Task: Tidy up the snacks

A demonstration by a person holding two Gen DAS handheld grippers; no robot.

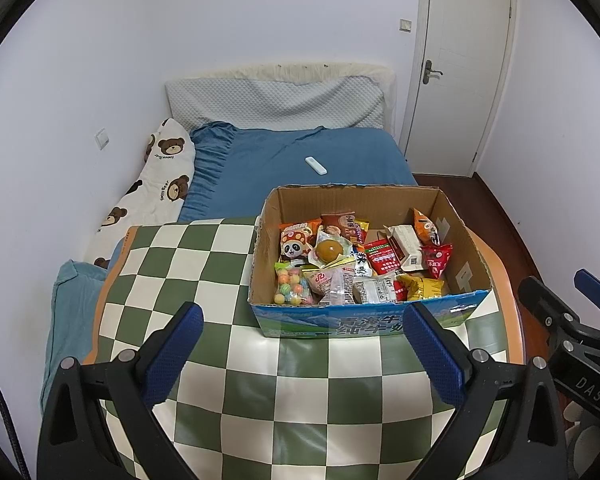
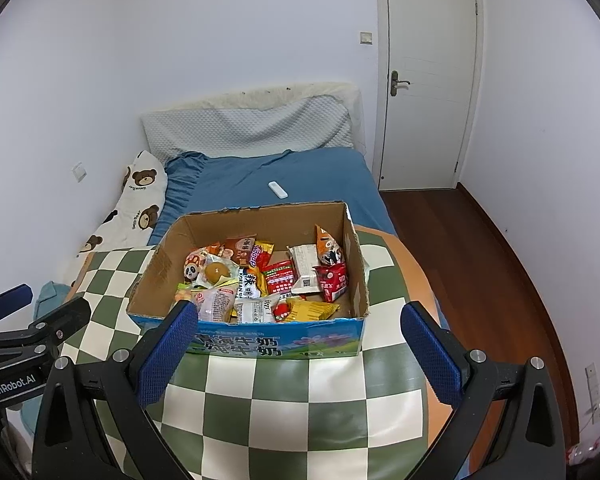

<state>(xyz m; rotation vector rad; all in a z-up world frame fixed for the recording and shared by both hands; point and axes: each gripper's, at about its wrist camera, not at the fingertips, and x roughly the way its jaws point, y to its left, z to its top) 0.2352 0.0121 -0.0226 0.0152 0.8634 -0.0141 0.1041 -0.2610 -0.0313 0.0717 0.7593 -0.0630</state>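
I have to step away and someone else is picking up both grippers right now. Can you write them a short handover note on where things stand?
Left gripper: open, empty, held above the checkered table, aimed at the cardboard box.
Right gripper: open, empty, just short of the box's front wall.
Snacks: all in the open box, in a loose mixed pile, including the bag of coloured candy balls, the panda packet and the yellow packet.
Done: nothing visibly sorted; no snack lies on the table outside the box.
Left: lift the snacks out and group them. A white remote lies on the bed behind, not part of the job.
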